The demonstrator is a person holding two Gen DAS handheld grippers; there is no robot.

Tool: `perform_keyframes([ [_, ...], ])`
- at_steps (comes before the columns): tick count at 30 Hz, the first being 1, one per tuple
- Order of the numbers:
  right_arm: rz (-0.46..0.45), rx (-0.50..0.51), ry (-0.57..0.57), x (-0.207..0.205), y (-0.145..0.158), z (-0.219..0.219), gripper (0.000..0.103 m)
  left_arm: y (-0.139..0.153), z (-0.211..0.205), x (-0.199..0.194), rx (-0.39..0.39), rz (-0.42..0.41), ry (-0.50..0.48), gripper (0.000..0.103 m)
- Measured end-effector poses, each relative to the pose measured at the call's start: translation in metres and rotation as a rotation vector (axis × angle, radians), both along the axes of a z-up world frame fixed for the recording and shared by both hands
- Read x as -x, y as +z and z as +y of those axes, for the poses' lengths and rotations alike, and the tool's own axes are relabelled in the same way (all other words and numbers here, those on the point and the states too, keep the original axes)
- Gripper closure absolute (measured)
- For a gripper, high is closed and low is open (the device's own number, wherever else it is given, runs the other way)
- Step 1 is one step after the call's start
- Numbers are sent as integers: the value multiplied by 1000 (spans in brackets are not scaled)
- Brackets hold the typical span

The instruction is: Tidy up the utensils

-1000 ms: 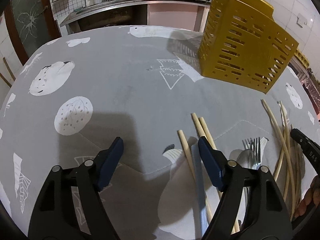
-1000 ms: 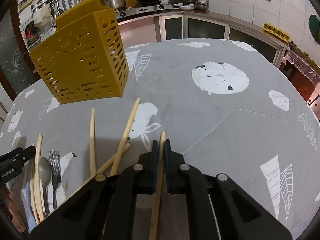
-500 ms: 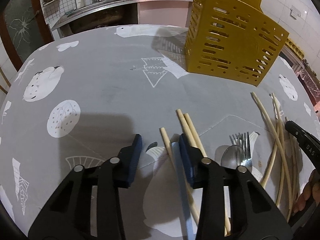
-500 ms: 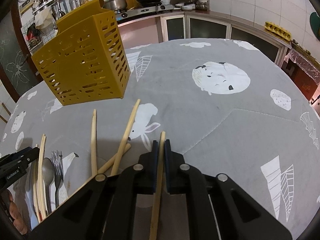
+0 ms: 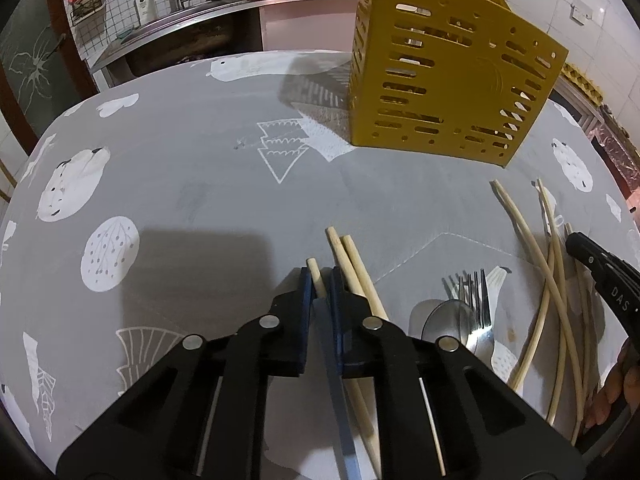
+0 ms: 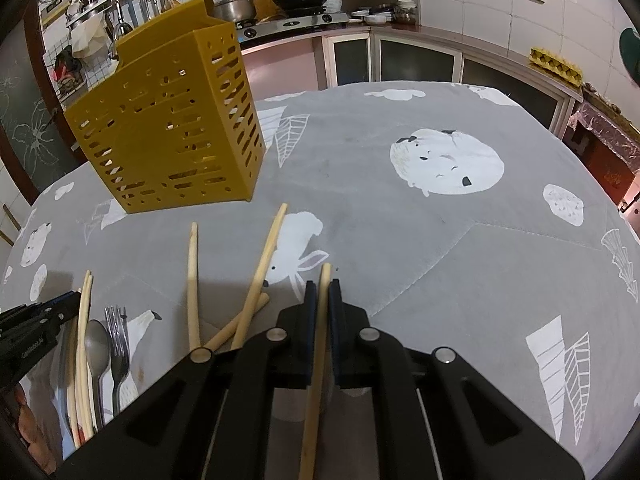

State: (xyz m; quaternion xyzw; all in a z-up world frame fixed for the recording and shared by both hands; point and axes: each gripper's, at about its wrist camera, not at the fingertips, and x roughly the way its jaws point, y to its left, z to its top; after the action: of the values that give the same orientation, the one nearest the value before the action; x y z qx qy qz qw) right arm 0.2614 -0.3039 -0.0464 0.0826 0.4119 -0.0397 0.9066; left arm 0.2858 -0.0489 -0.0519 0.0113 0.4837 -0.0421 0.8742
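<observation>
A yellow slotted utensil holder (image 5: pixel 448 80) stands upright on the grey cloth; it also shows in the right wrist view (image 6: pixel 168 128). My left gripper (image 5: pixel 319 280) is shut on a wooden chopstick (image 5: pixel 314 276) lying on the cloth, with two more chopsticks (image 5: pixel 352 264) just right of it. My right gripper (image 6: pixel 323 290) is shut on another chopstick (image 6: pixel 324 280). A spoon (image 5: pixel 444 318) and forks (image 5: pixel 474 300) lie between the grippers. Several pale chopsticks (image 5: pixel 548 260) lie further right.
The table is covered by a grey cloth with white animal prints (image 6: pixel 446 160). Loose chopsticks (image 6: pixel 260 268) lie left of my right gripper. Kitchen counters with a stove (image 6: pixel 304 20) and sink (image 5: pixel 172 28) stand behind the table.
My left gripper has closed from wide open onto a chopstick and moved slightly right. My right gripper has stayed shut on its chopstick, nearly still.
</observation>
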Motion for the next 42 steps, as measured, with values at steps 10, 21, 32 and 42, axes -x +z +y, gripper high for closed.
perform_keyframes([
  [10,-70,2,-2,6,13,3,97,12,9,-2,52,-41,-10,96],
  [21,-202,39,-10,25,49,7,97,65,19,30,66,-246,-17,97],
  [32,-322,61,5,53,85,19,97,109,25,56,48,-426,-30,99],
  [42,-474,74,-21,74,120,10,97,134,29,73,76,-559,-39,99],
])
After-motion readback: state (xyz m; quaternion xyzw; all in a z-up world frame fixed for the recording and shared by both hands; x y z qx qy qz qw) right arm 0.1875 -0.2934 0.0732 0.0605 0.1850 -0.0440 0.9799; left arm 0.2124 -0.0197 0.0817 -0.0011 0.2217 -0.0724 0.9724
